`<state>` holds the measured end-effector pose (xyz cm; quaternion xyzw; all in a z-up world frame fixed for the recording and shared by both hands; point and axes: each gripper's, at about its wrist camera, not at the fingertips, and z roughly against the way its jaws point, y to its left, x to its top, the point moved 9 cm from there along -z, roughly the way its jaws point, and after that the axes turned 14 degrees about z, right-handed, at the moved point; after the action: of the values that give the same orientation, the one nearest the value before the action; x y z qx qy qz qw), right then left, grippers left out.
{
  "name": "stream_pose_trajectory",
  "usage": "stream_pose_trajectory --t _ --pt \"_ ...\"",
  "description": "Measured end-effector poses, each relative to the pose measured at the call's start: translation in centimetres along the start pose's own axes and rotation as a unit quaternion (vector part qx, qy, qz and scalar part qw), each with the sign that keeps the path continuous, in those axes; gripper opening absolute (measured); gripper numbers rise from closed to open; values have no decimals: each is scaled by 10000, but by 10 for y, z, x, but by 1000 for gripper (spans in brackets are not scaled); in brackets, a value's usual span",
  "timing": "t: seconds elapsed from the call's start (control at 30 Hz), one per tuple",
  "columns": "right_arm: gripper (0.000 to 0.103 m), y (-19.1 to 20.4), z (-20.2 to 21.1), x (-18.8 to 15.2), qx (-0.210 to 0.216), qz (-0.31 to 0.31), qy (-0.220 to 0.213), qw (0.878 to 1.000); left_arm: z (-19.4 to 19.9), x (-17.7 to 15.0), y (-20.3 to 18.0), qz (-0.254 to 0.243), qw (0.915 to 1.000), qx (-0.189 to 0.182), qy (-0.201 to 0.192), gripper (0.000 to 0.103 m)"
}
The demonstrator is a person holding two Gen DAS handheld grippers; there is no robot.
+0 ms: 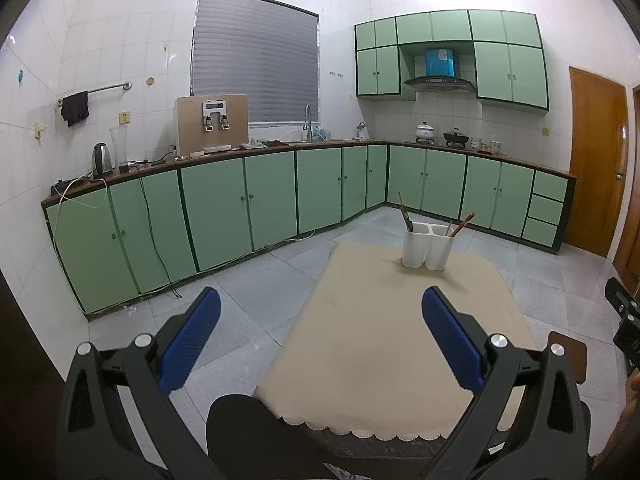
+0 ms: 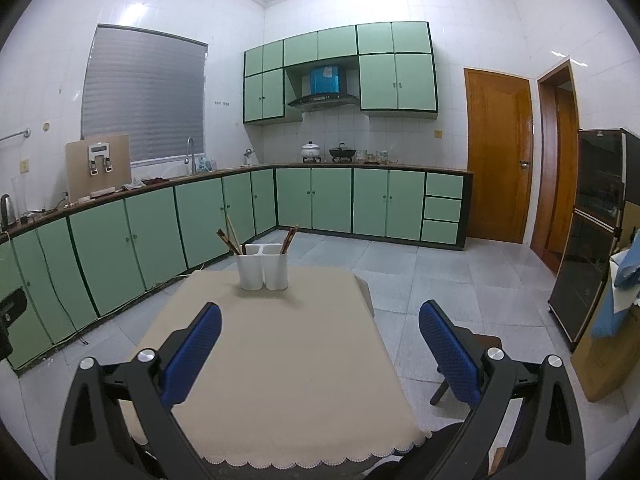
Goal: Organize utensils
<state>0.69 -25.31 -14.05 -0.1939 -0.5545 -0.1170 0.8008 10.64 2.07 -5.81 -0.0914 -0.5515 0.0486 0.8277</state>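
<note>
Left gripper [image 1: 320, 300] held above the near end of the table, fingers [image 1: 191, 338] spread wide, nothing between the blue pads. It sits over the table's left edge, so the left finger hangs over grey floor tile and the right finger over the cloth. Dark knee or trouser leg [image 1: 244, 432] low in the left wrist view, under the table's near edge.

Table [image 2: 280, 360] covered with a beige cloth, scalloped hem at the near side. Cloth bare apart from one item.

Utensil holder [image 2: 263, 266] stands upright at the far end of the table, white, two joined compartments. Chopsticks [image 2: 228, 238] lean out of the left compartment, tilted left; more chopsticks [image 2: 289, 239] in the right compartment, tilted right. Exact count unclear. Holder is well apart from both grippers.

Right gripper [image 2: 320, 304] also above the near part of the table, fingers [image 2: 450, 354] spread wide, empty. Left finger over cloth, right finger past the table's right edge over floor and a brown stool [image 2: 480, 344].

Background: green cabinets [image 2: 332, 200], wooden door [image 2: 498, 156] at right.
</note>
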Motion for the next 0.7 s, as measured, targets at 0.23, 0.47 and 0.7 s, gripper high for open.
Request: stream_pose_trajectory --t 0.23,0.47,0.7 --pt "97 2 -1 1 -8 -1 5 10000 0 -1 0 11 10000 -9 14 98" --pt "97 2 1 1 -2 -8 7 10000 1 -1 1 20 10000 -14 28 98" --pt "97 1 2 2 -6 -28 -3 10000 1 -1 1 12 10000 -16 31 98"
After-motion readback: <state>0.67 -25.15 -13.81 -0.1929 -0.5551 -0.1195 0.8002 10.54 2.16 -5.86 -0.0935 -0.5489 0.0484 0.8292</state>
